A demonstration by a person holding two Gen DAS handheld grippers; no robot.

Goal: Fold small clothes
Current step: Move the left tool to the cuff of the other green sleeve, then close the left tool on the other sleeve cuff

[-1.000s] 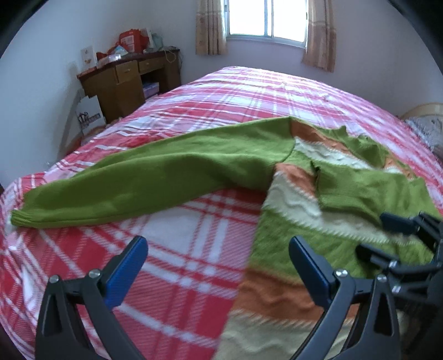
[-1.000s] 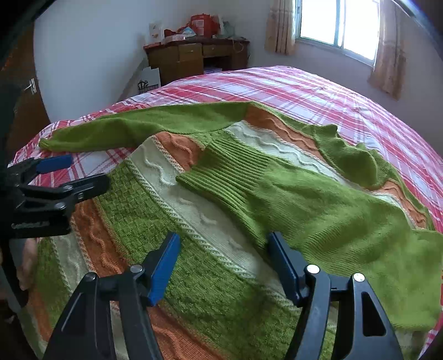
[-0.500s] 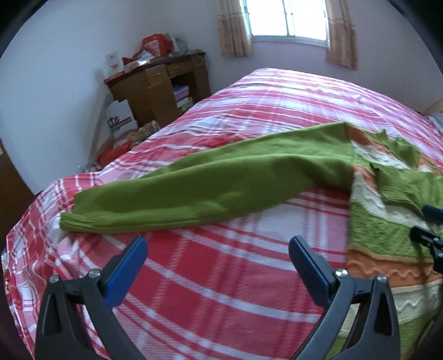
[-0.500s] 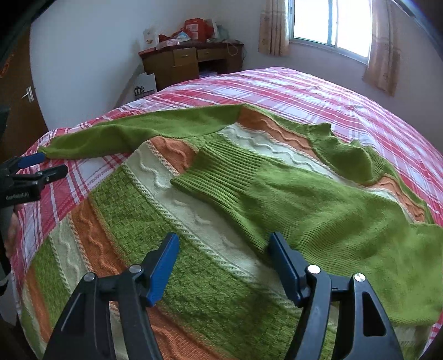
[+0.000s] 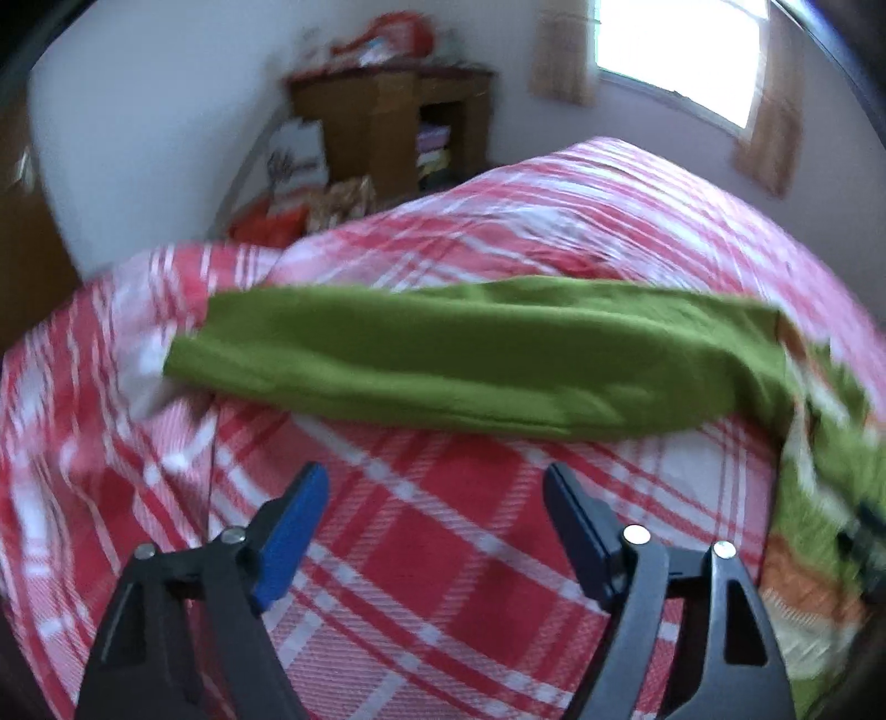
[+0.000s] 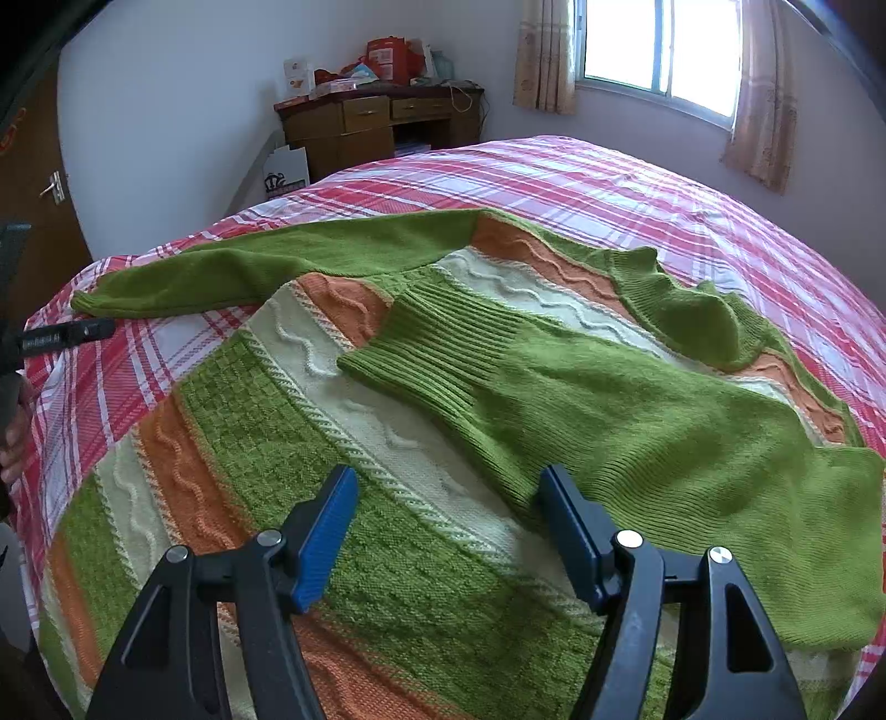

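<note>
A green, orange and cream striped knit sweater (image 6: 310, 443) lies flat on the red plaid bed (image 6: 637, 188). One green sleeve (image 6: 554, 399) is folded across its body. The other sleeve (image 5: 470, 354) stretches straight out over the bedspread, its cuff toward the bed's left edge. My left gripper (image 5: 437, 498) hovers over bare bedspread just short of that sleeve; its jaws are closing, with nothing between them. In the right wrist view it shows at the far left (image 6: 61, 338), near the cuff. My right gripper (image 6: 448, 504) stands open above the sweater's body, holding nothing.
A wooden desk (image 6: 376, 127) with clutter on top stands against the far wall, with bags (image 5: 293, 160) on the floor beside it. A curtained window (image 6: 659, 50) is at the back. A door (image 6: 33, 183) lies to the left. A person's hand (image 6: 14, 437) shows at the bed's left edge.
My left gripper has swung leftward from the sweater's body along the outstretched sleeve toward its cuff, and its jaws have narrowed. The right gripper has stayed put.
</note>
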